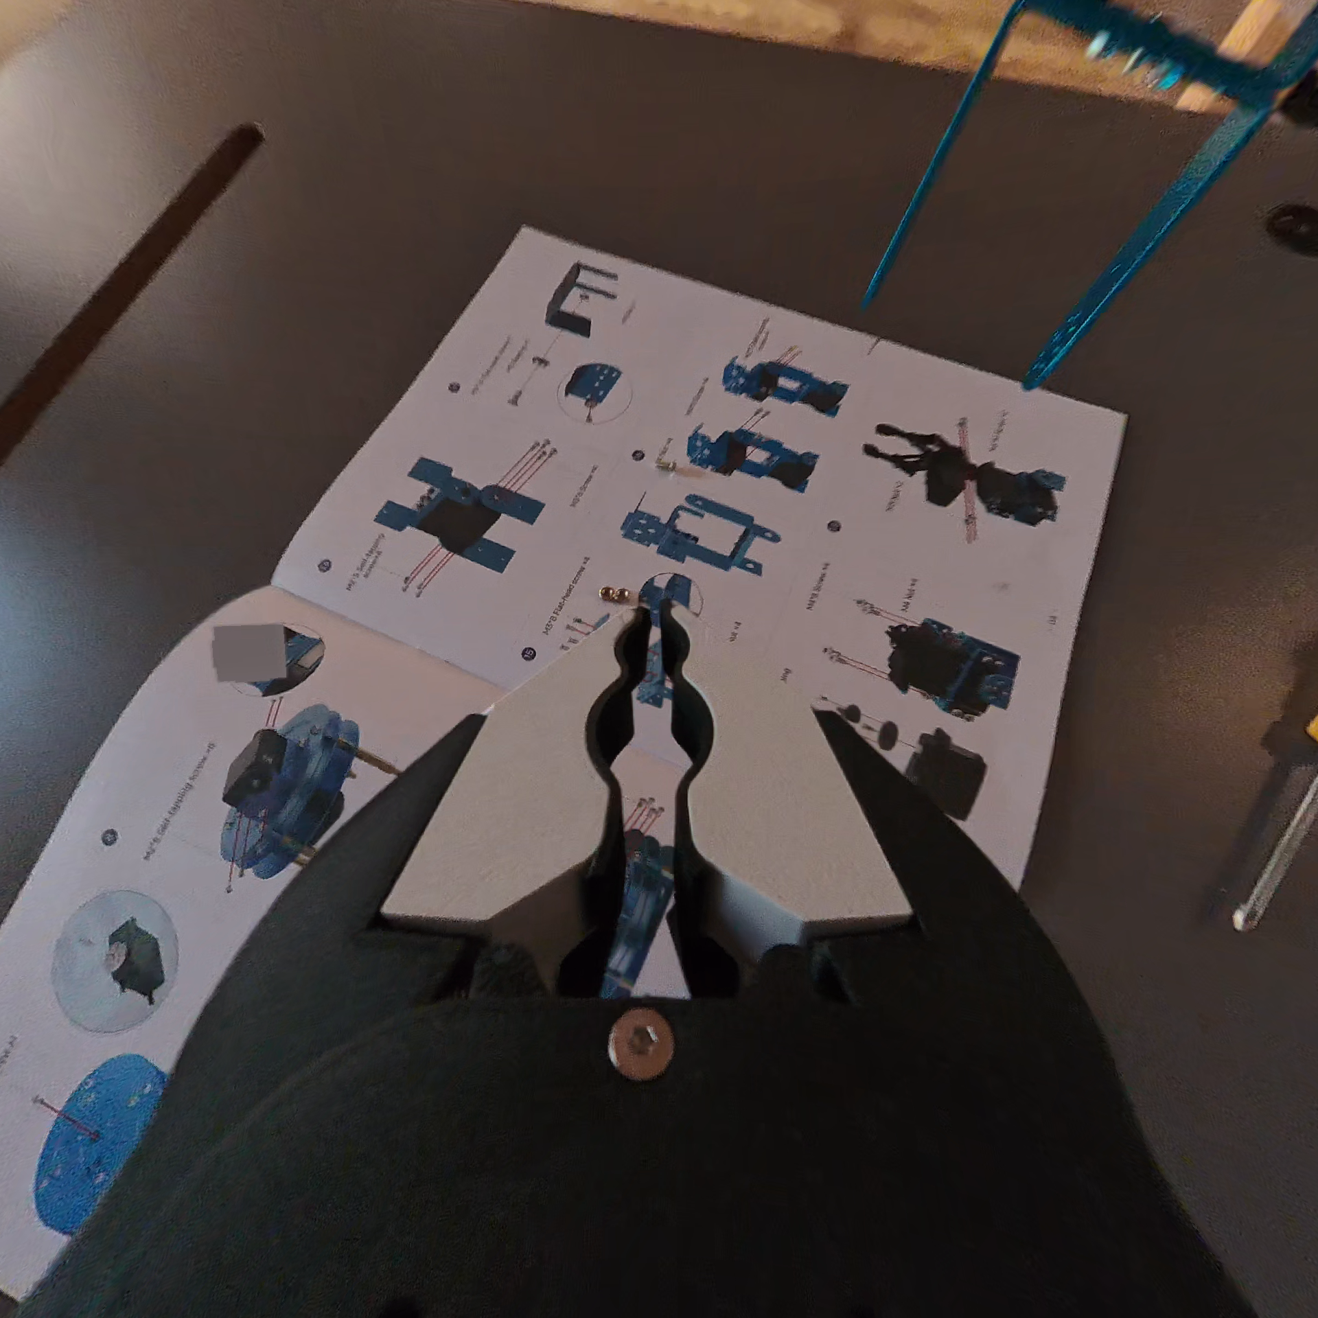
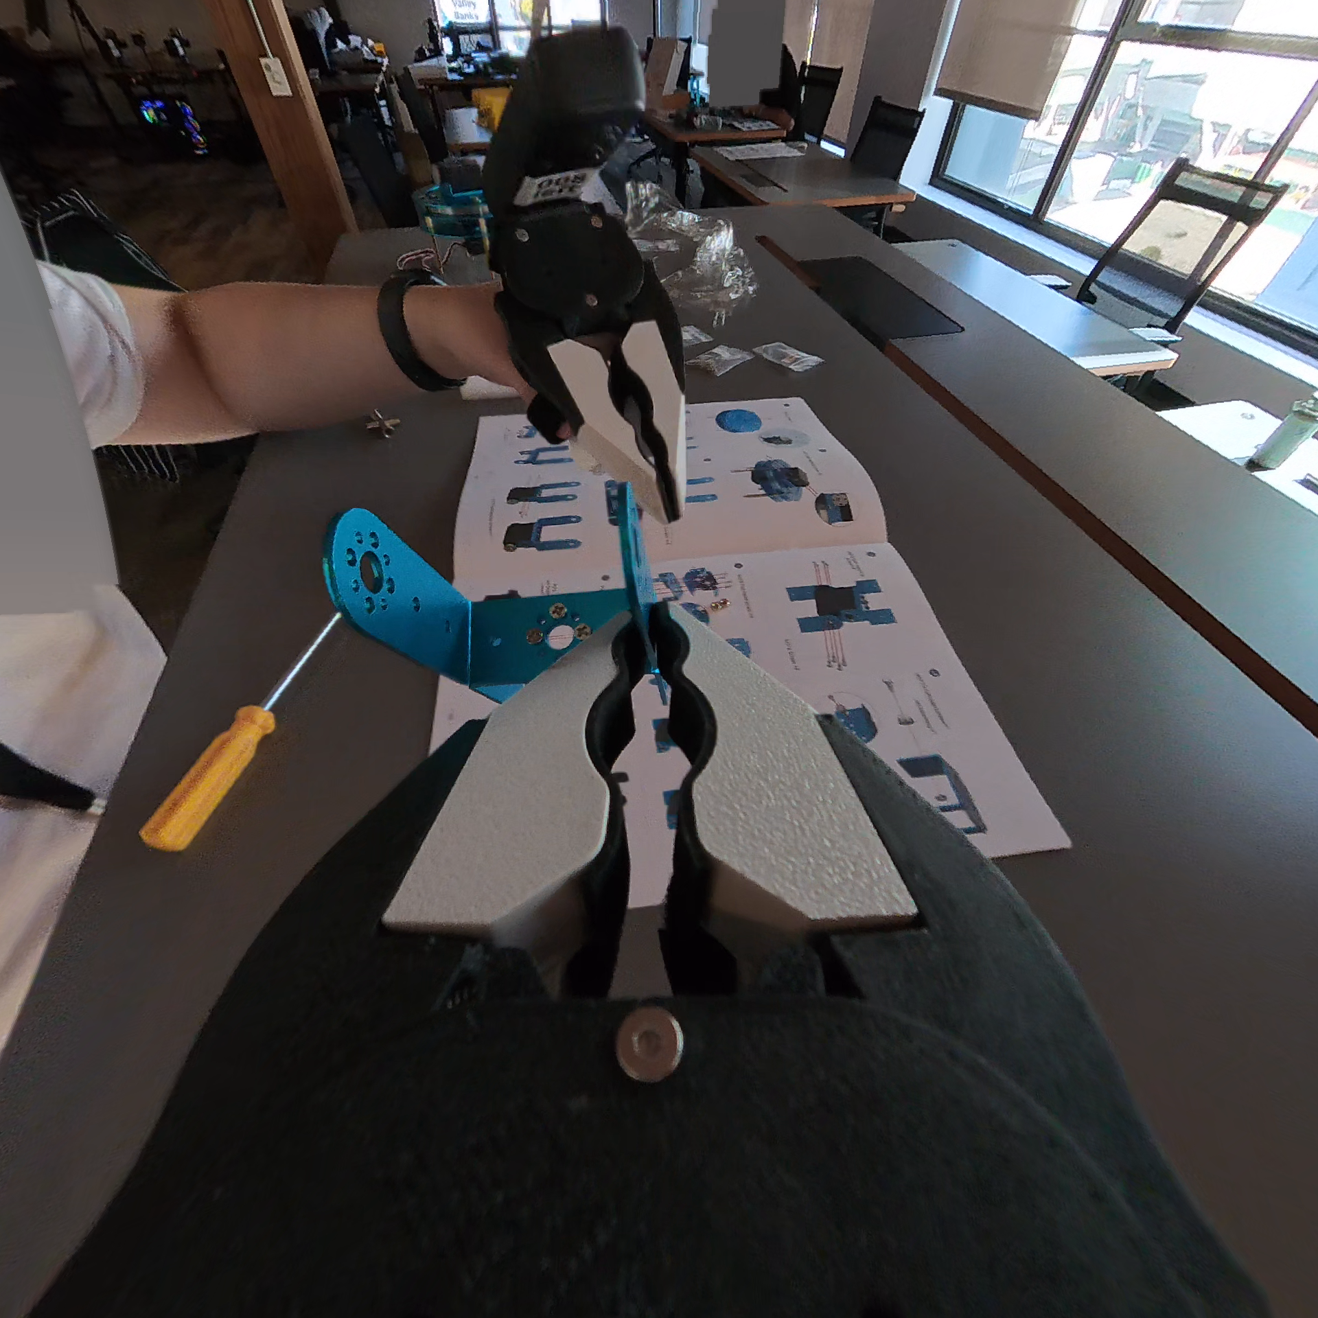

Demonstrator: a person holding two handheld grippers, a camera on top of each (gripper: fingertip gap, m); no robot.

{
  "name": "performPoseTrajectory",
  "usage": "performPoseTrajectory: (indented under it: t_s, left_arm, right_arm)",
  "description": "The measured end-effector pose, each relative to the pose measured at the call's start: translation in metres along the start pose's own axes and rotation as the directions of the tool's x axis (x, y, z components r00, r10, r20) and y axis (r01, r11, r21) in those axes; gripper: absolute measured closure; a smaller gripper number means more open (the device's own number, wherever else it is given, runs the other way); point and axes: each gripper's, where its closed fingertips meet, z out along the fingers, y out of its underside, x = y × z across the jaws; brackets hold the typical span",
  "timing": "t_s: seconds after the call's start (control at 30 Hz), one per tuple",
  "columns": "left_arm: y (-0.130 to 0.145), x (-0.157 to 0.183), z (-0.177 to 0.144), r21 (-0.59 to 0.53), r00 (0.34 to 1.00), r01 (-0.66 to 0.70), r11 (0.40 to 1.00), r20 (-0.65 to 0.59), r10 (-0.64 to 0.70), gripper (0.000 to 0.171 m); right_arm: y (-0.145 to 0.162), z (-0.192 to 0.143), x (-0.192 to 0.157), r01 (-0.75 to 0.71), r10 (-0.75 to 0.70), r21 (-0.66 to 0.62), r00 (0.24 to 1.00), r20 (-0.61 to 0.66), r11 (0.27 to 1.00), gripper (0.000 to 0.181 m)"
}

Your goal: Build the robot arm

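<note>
**Right gripper holds a blue bracket above the manual**

The right gripper [image 2: 652, 617] has its jaws nearly together, pinched on one thin plate of a blue bracket [image 2: 399, 592]. The bracket is a U-shaped metal part held in the air over the dark table [image 2: 1070, 998]. Its cross plate, with screws and a round hole, runs to the left from the jaws. One perforated arm with a rounded end lies off to the left. The other arm, the gripped one, points away toward the far side. In the left wrist view the bracket [image 1: 1112, 235] shows at upper right, both arms pointing down toward the paper.

The left gripper [image 1: 652, 610] hangs tips-down over an open manual [image 1: 770, 456], its jaws almost closed with nothing between them. In the right wrist view it [image 2: 660, 506] comes in from the left on a bare forearm with a dark wristband, tilted down just beyond the bracket's far arm.

Two small brass nuts [image 1: 613, 593] lie on the manual just beside the left tips. A yellow-handled screwdriver [image 2: 214, 770] lies on the table to the left of the manual.
</note>
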Motion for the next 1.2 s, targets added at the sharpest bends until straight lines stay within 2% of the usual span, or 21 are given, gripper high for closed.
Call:
performPoseTrajectory:
  t_s: [0.07, 0.1, 0.17, 0.23, 0.33, 0.4, 0.47, 0.57, 0.63, 0.73, 0.9, 1.07, 1.13, 1.2]
  left_arm:
    - [0.007, -0.009, 0.016, -0.07, 0.997, 0.069, 0.995, 0.032, -0.067, 0.169]
    - [0.006, -0.008, 0.021, -0.066, 0.992, 0.12, 0.991, 0.032, -0.118, 0.167]
    - [0.0, 0.014, 0.025, -0.022, 0.976, 0.212, 0.977, -0.044, -0.213, 0.168]
    - [-0.006, 0.038, 0.022, 0.003, 0.968, 0.236, 0.972, -0.088, -0.235, 0.163]
    - [-0.025, 0.067, 0.007, 0.111, 0.975, 0.191, 0.975, -0.138, -0.175, 0.15]
    - [-0.04, 0.087, -0.004, 0.184, 0.968, 0.157, 0.97, -0.225, -0.114, 0.144]
    - [-0.046, 0.106, -0.01, 0.208, 0.94, 0.14, 0.968, -0.334, -0.064, 0.136]
    - [-0.049, 0.135, -0.018, 0.191, 0.813, 0.207, 0.959, -0.579, -0.06, 0.12]
    - [-0.057, 0.145, -0.03, 0.185, 0.683, 0.311, 0.932, -0.725, -0.084, 0.124]
    - [-0.064, 0.149, -0.049, 0.171, 0.524, 0.414, 0.894, -0.848, -0.08, 0.135]
    - [-0.046, 0.157, -0.053, 0.14, 0.489, 0.386, 0.912, -0.869, -0.073, 0.132]
    - [-0.05, 0.158, -0.053, 0.1, 0.423, 0.449, 0.888, -0.899, -0.112, 0.147]
    - [-0.051, 0.157, -0.048, 0.102, 0.437, 0.463, 0.881, -0.89, -0.126, 0.148]
    - [-0.052, 0.152, -0.042, 0.127, 0.486, 0.48, 0.868, -0.862, -0.142, 0.147]
  right_arm:
    - [0.006, -0.006, 0.011, 0.014, -0.013, 0.033, 1.0, -0.021, 0.999, 0.18]
    - [0.008, -0.009, 0.014, 0.017, -0.014, 0.074, 0.999, -0.031, 0.997, 0.18]
    - [0.017, -0.009, 0.01, -0.015, 0.014, 0.113, 1.0, 0.006, 0.993, 0.18]
    - [0.026, -0.005, -0.003, -0.009, -0.001, 0.129, 0.997, 0.077, 0.992, 0.18]
    - [0.034, 0.008, -0.028, -0.054, 0.023, 0.12, 0.968, 0.251, 0.991, 0.181]
    - [0.031, 0.013, -0.05, -0.106, 0.051, 0.11, 0.906, 0.421, 0.988, 0.18]
    - [0.026, 0.018, -0.066, -0.113, 0.046, 0.087, 0.833, 0.552, 0.99, 0.18]
    - [0.017, 0.025, -0.091, -0.095, 0.041, 0.036, 0.704, 0.709, 0.995, 0.18]
    - [0.007, 0.035, -0.103, -0.076, 0.022, 0.036, 0.648, 0.762, 0.996, 0.18]
    - [-0.001, 0.046, -0.118, -0.028, 0.007, 0.01, 0.561, 0.828, 1.0, 0.181]
    - [-0.024, 0.065, -0.122, -0.063, -0.077, 0.134, 0.556, 0.828, 0.989, 0.18]
    - [-0.025, 0.065, -0.122, -0.058, -0.162, 0.227, 0.535, 0.829, 0.972, 0.181]
    - [-0.021, 0.063, -0.119, -0.055, -0.153, 0.212, 0.518, 0.842, 0.976, 0.181]
    - [-0.018, 0.062, -0.113, -0.073, -0.1, 0.16, 0.51, 0.854, 0.984, 0.18]
